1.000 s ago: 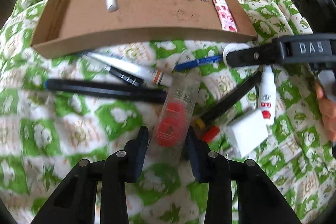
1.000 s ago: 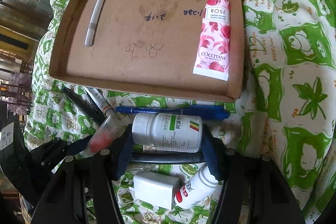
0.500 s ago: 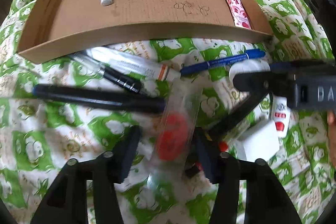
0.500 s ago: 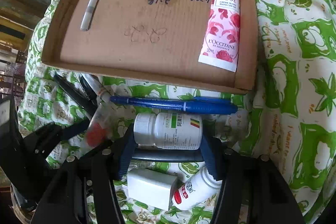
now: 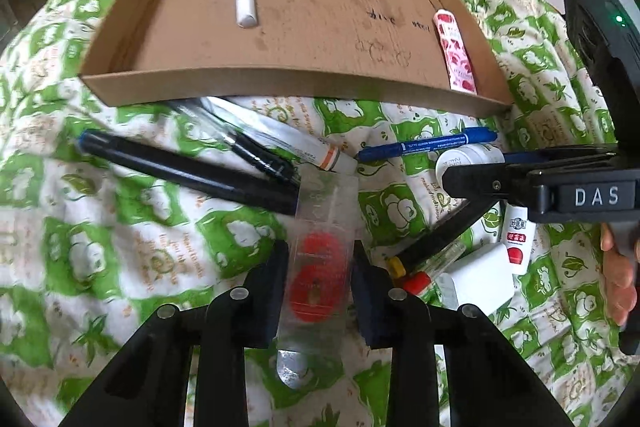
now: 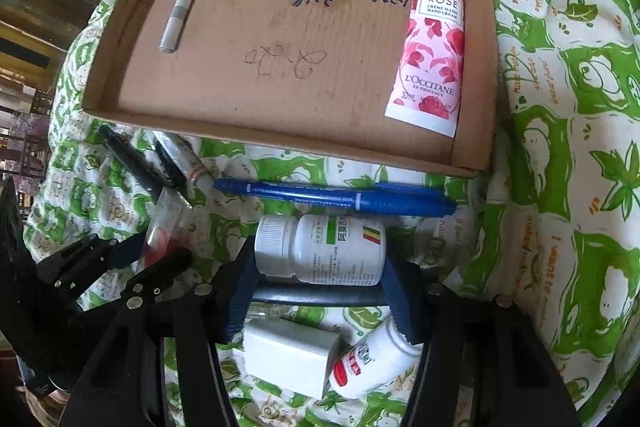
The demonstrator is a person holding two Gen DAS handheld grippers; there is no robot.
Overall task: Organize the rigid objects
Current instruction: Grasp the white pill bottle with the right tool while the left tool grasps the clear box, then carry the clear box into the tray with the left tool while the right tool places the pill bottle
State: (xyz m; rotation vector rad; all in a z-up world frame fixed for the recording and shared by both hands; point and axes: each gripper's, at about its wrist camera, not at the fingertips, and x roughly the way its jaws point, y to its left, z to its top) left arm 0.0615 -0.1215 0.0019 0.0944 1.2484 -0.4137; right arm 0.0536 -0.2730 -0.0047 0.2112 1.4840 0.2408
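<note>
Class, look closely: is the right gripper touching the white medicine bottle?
Touching. In the right wrist view, the right gripper has one blue pad pressed on the cap end and the other on the base of the white medicine bottle.

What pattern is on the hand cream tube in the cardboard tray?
Red and pink roses on white, clearest in the right wrist view: hand cream tube, cardboard tray.
</note>
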